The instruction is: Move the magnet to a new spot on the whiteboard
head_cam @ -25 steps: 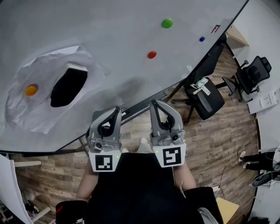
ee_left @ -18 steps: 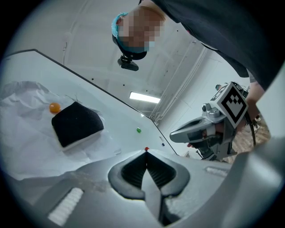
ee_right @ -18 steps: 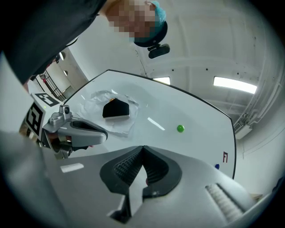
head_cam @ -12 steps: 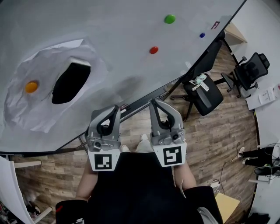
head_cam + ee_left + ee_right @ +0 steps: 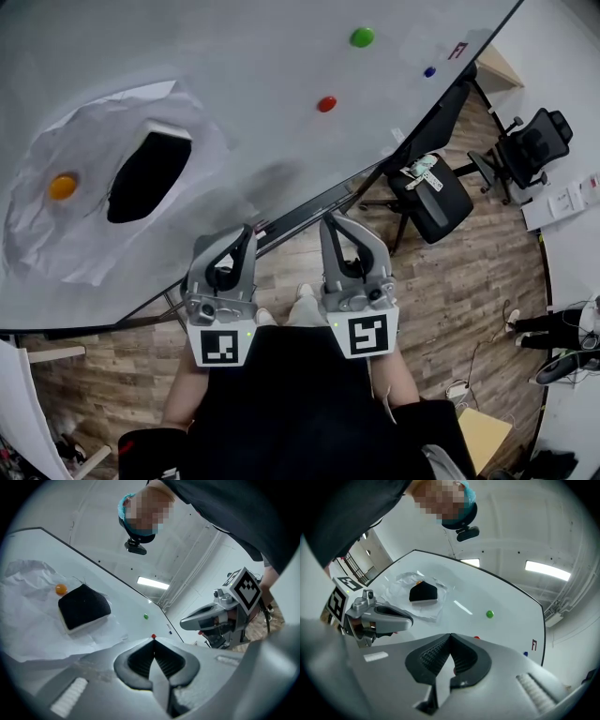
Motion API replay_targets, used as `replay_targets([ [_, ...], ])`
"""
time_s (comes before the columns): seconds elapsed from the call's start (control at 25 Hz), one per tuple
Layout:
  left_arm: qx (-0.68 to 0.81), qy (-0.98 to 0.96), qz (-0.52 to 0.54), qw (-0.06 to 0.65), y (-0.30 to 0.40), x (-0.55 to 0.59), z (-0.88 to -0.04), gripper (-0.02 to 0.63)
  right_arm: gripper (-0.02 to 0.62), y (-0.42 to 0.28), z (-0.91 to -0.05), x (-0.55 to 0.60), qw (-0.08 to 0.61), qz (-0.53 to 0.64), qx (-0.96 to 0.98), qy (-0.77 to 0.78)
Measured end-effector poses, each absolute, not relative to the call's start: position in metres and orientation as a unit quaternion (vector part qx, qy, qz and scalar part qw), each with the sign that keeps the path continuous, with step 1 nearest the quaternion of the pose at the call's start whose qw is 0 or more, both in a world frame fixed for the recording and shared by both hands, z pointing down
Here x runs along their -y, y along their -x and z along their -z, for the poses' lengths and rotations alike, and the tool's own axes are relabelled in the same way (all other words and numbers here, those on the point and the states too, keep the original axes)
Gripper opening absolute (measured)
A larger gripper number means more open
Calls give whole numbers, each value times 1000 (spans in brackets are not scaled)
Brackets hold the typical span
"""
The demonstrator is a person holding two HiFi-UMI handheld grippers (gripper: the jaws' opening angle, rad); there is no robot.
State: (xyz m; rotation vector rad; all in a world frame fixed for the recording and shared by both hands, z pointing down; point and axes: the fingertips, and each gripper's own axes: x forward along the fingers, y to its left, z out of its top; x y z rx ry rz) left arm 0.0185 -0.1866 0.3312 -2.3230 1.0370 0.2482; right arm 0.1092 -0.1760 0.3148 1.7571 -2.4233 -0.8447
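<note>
The whiteboard [image 5: 234, 56] carries a green magnet [image 5: 361, 37], a red magnet [image 5: 326, 103], a small blue magnet [image 5: 429, 71] and an orange magnet [image 5: 63, 187]. My left gripper [image 5: 248, 231] and right gripper [image 5: 328, 220] are side by side below the board's lower edge, both shut, empty and apart from the board. In the left gripper view the shut left gripper [image 5: 153, 640] lines up just under the red magnet [image 5: 153, 636]. In the right gripper view the right gripper [image 5: 450, 635] points toward the board, with the green magnet [image 5: 489, 614] beyond it.
A black eraser [image 5: 148, 176] sits on crumpled white paper [image 5: 56, 244] stuck to the board's left part. A black office chair [image 5: 431, 197] stands on the wooden floor at right, and another chair [image 5: 530, 141] stands further right.
Both grippers stay where they were, shut. Only the head view has shifted slightly, so the board and chairs sit a little differently in the picture.
</note>
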Motion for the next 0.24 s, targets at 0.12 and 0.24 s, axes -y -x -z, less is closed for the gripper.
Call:
replay_targets([
  [0.12,-388,872,-91,284,-19,186,-335,2,0,-110,-316,175,17,271,778,-566],
  [0.24,-390,873,-90,280,-19,185,-337,2,0,-110,-316,175,18,271,779,-566],
])
